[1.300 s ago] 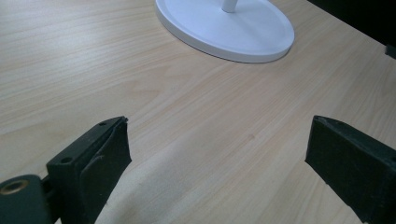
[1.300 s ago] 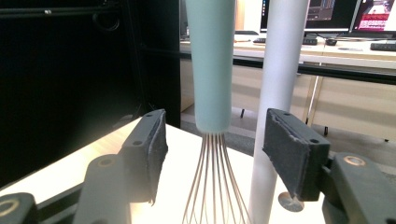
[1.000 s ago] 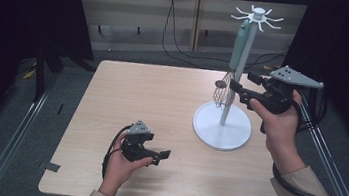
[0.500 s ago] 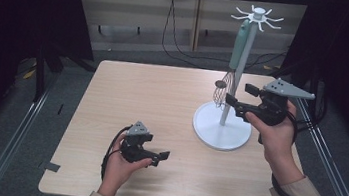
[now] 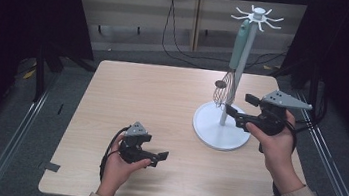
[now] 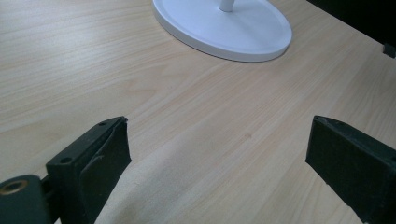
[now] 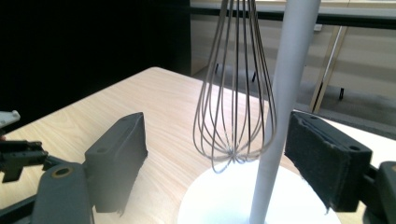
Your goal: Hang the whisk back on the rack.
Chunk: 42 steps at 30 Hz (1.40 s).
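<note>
Two tools are over the table (image 5: 152,100), and only the right one has changed since the earlier frames. The right tool (image 5: 234,104) has come down from beside the stand's upper pole to the level of the whisk's wire head, near the table's right edge, and its jaws have just been opening; they now stand released, with nothing pressed between the pads. The left tool (image 5: 160,157) sits where it was, near the front edge, jaws spread and empty (its hand resting low over the wood).

The whisk (image 5: 230,67) hangs by its pale green handle from the white hook stand (image 5: 219,128), wire head down beside the pole, above the round base toward the right rear of the table.

From above, the stand's spoked top and the whole handle are seen. The right tool view instead brings the whisk wires (image 7: 236,93) and the pole close, both framed between the two jaws without touching either pad, and catches the left tool (image 7: 18,156) far off. The left tool view adds the stand's base (image 6: 224,28) lying well ahead of its open jaws.
</note>
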### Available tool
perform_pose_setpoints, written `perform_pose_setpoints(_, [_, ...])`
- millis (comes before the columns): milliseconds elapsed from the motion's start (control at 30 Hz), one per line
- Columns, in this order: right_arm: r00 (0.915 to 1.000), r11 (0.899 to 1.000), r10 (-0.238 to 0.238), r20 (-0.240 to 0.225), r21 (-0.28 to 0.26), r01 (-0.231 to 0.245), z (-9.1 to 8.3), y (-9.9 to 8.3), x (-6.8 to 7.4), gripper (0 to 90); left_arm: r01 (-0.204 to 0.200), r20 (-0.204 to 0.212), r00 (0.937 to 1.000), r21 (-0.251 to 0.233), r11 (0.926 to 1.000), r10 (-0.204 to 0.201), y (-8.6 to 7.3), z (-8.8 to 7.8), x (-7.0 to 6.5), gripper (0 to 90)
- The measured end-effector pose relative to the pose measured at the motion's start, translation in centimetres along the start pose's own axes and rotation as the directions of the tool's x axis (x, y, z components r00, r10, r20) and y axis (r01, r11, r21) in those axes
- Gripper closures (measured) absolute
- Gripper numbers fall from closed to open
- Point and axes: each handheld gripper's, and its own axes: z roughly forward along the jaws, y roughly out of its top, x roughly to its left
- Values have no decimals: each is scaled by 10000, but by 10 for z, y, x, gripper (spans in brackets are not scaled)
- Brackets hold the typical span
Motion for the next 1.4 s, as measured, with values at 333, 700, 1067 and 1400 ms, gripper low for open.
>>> perform_pose_setpoints(333, [9999, 9995, 109, 28, 293, -110, 0, -22, -2, 194, 11, -34, 10000, -22, 10000, -11, 0, -1, 0, 60])
perform_pose_setpoints(700, [9997, 9991, 211, -95, 378, -207, 0, -40, -1, 191, 1, -49, 10000, -7, 10000, -2, 0, -1, 0, 60])
perform_pose_setpoints(1067, [9994, 9990, 319, -112, 324, -315, -2, -55, -1, 188, -28, -73, 10000, -25, 10000, 28, 0, -1, 0, 60])
perform_pose_setpoints(1400, [9986, 9975, 497, -174, 509, -487, -3, -80, -3, 182, -23, -82, 10000, -8, 10000, 23, -1, -1, -1, 60])
